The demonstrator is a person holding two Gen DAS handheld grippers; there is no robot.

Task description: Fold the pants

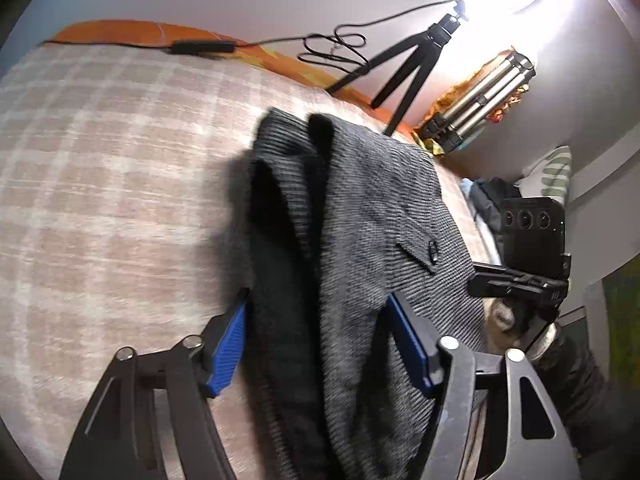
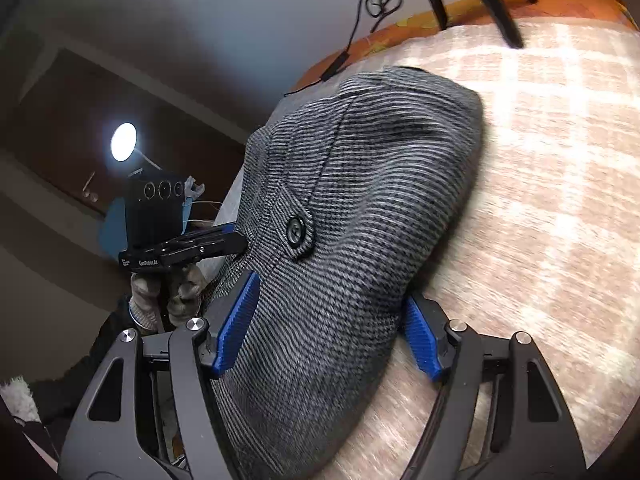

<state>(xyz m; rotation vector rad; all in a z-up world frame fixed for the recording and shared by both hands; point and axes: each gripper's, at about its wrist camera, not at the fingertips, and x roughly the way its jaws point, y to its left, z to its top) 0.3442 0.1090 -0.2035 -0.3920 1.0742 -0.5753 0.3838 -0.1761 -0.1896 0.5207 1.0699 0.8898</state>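
Note:
The grey striped pants [image 1: 360, 216] lie bunched on the checked bed cover [image 1: 100, 184], with a buttoned back pocket [image 1: 431, 249] showing. My left gripper [image 1: 320, 340] is open, its blue pads either side of the cloth near the folded dark edge. In the right wrist view the pants [image 2: 360, 200] fill the middle, button [image 2: 295, 231] up. My right gripper [image 2: 326, 328] is open with the cloth lying between its pads. Each view shows the other gripper beside the pants: the right one [image 1: 520, 280] and the left one [image 2: 184, 252].
A black tripod [image 1: 404, 68] with a bright ring light and cable stands at the bed's far edge beside a folded silver tripod [image 1: 480, 100]. An orange sheet [image 1: 152, 34] lines the wall side. Clothes are piled at the right [image 1: 492, 196].

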